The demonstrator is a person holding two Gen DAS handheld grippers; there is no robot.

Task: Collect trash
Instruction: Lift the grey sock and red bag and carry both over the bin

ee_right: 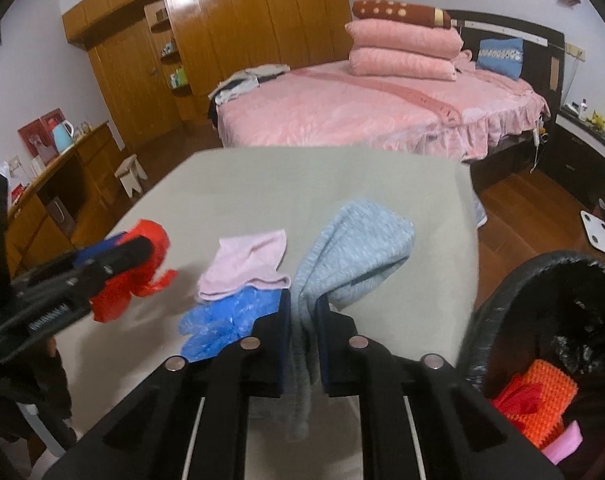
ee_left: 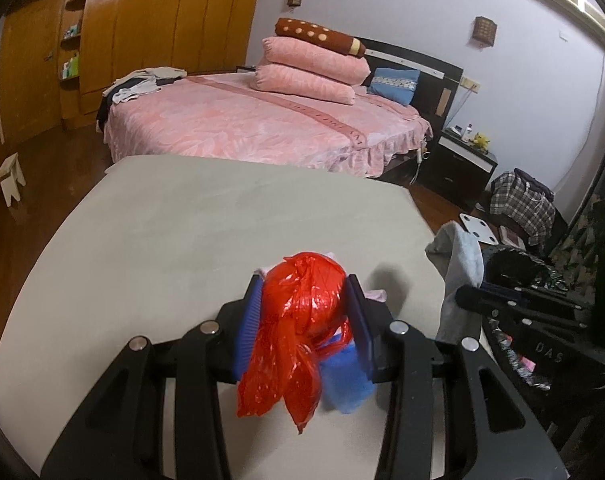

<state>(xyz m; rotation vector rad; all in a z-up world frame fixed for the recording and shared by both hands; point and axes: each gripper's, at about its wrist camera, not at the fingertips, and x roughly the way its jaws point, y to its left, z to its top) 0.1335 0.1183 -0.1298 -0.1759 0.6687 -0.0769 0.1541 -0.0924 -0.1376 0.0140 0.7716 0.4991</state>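
My left gripper (ee_left: 304, 292) is shut on a crumpled red plastic bag (ee_left: 298, 328), held above the grey table (ee_left: 162, 240); it also shows in the right wrist view (ee_right: 138, 268). My right gripper (ee_right: 302, 304) is shut on a light blue-grey cloth (ee_right: 354, 252) that drapes between its fingers; the cloth shows at the table's right edge in the left wrist view (ee_left: 460, 280). A pale pink cloth (ee_right: 246, 264) and a blue plastic glove (ee_right: 222, 320) lie on the table between the grippers. A black-lined trash bin (ee_right: 542, 320) stands to the right of the table.
The bin holds an orange textured item (ee_right: 538, 396) and other scraps. Behind the table are a pink bed (ee_right: 362, 112), a wooden wardrobe (ee_right: 242, 32) and a small stool (ee_right: 132, 176). A white scale (ee_right: 600, 232) lies on the wood floor.
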